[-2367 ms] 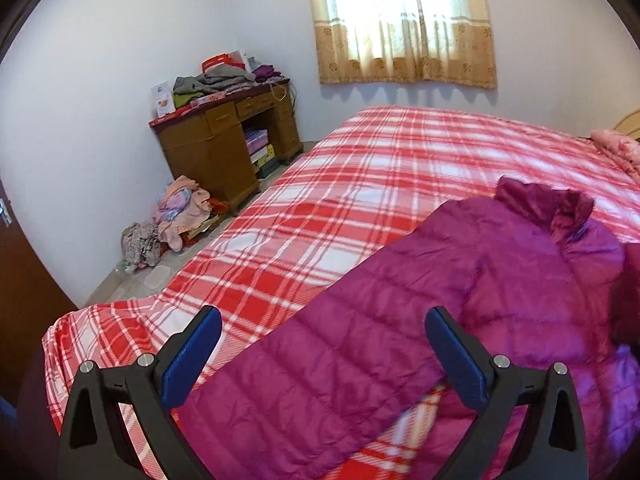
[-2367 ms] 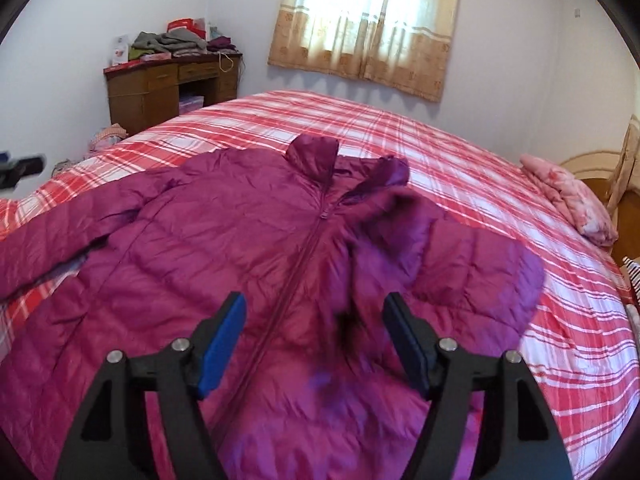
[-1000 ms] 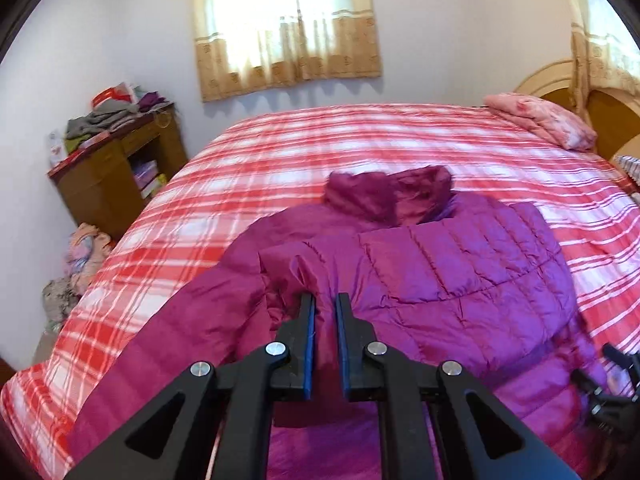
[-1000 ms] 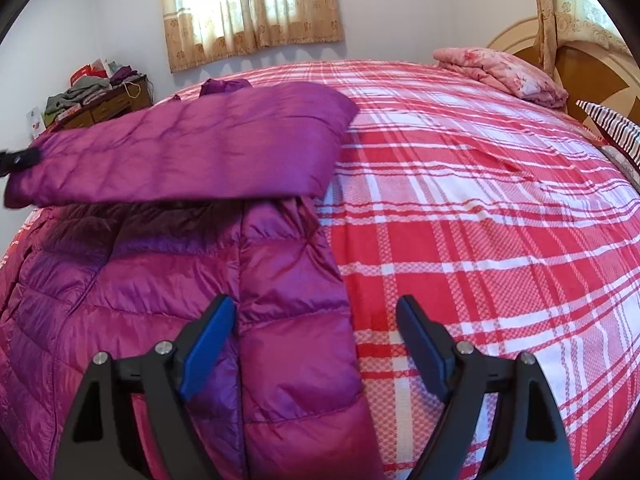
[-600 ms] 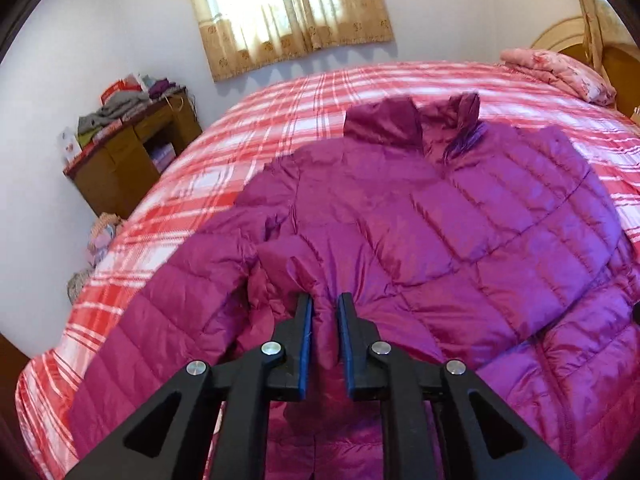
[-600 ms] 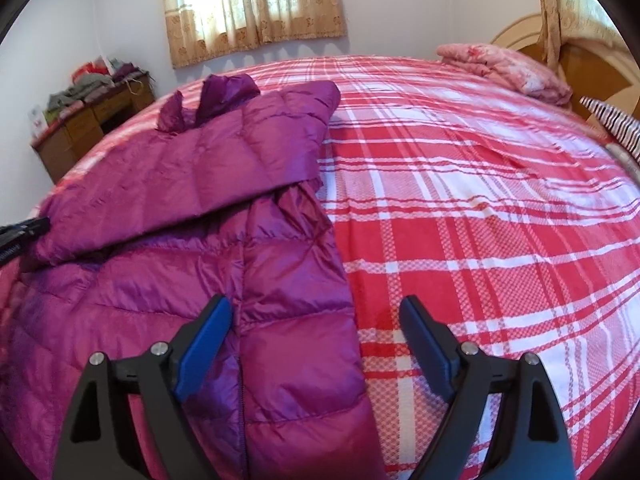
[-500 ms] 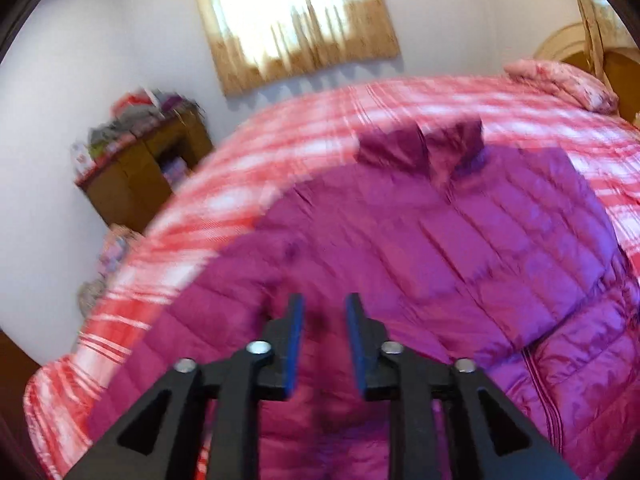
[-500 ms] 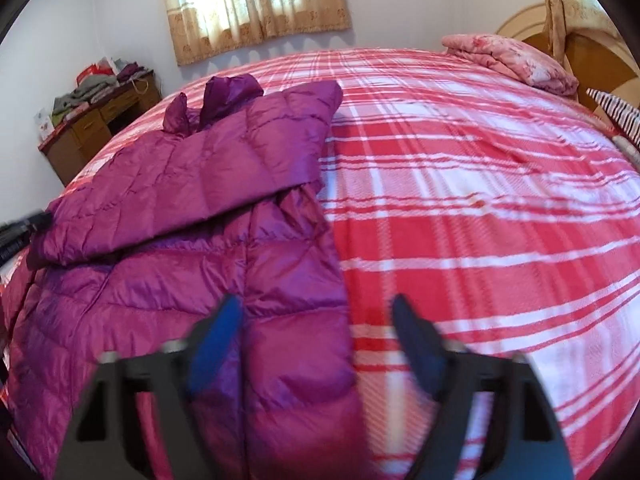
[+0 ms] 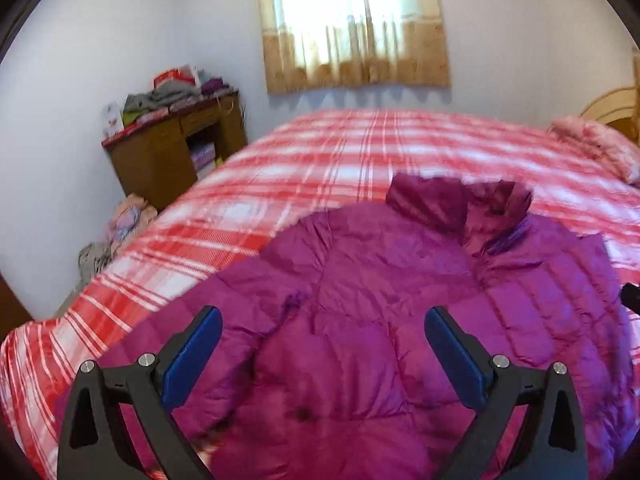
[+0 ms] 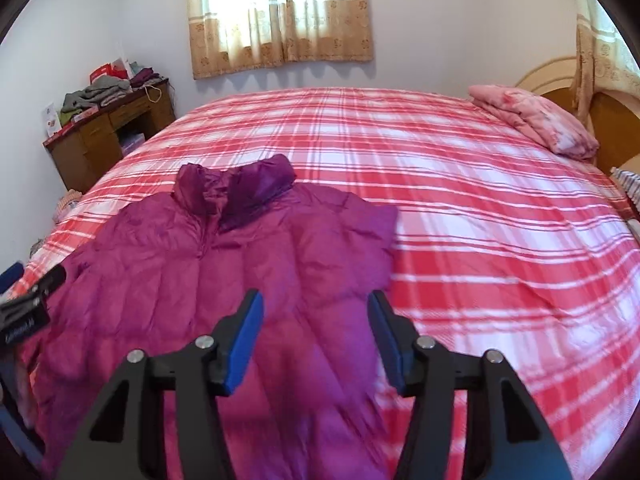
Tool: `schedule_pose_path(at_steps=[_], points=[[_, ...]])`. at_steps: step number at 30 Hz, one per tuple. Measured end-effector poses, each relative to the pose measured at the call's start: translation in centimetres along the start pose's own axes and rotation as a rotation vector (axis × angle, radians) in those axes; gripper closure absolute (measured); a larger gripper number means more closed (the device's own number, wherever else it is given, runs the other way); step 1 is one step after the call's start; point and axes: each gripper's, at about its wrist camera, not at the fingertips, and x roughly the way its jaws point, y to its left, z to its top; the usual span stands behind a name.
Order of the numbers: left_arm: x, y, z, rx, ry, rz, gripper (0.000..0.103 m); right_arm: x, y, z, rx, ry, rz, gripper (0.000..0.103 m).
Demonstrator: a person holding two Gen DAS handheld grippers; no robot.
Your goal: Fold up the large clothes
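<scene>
Purple quilted jacket (image 10: 248, 280) on the red plaid bed (image 10: 460, 208), both grippers above it with nothing held.

The jacket lies front up on the near left part of the bedspread, collar toward the far side and the curtained window (image 10: 280, 12), with a sleeve folded in across its body. The left gripper (image 9: 322, 346) hangs over the jacket's left portion; its jaws are opening and stand wide apart, with only fabric seen below them and nothing pinched. The right gripper (image 10: 316, 340) hovers over the jacket's right edge, where purple fabric meets plaid; its jaws are closing but remain parted, the pads clear of the cloth. A wooden desk (image 9: 172, 156) piled with clothes stands against the left wall, and a pink folded quilt (image 10: 532, 120) rests by the headboard (image 10: 600, 108).
</scene>
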Motion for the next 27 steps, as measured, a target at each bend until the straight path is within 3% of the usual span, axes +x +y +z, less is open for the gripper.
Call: schedule_pose_path(at_steps=[5,10,13,17,20,24,27], points=[[2.8,-1.5,-3.0,0.021,0.082,0.017,0.002,4.6,-1.7,-2.5,0.026,0.085,-0.05,0.055],[3.3,-2.3,-3.4,0.047,0.115,-0.007,0.002,4.8,-3.7,-3.4,0.073,0.102,-0.03,0.055],[1.6,-1.5,-2.6,0.045,0.108,-0.025,0.002,3.8,-3.6,-2.9,0.058,0.108,-0.048,0.055],[-1.7,0.0,-0.5,-0.005,0.013,-0.071,0.002,-0.6,-5.0,-1.3,0.154,-0.021,-0.041,0.054],[-1.0,-0.8,0.0,-0.02,0.033,-0.083,0.002,-1.5,-4.4,0.0,0.16,-0.08,-0.042,0.053],[2.1,-2.9,-1.5,-0.003,0.095,-0.058,0.002,1.9,-1.6,0.6,0.077,-0.046,-0.001,0.055],[4.5,-3.8,-3.1,0.023,0.156,-0.03,0.002,5.9,-1.2,-0.6,0.048,0.047,-0.007,0.055]])
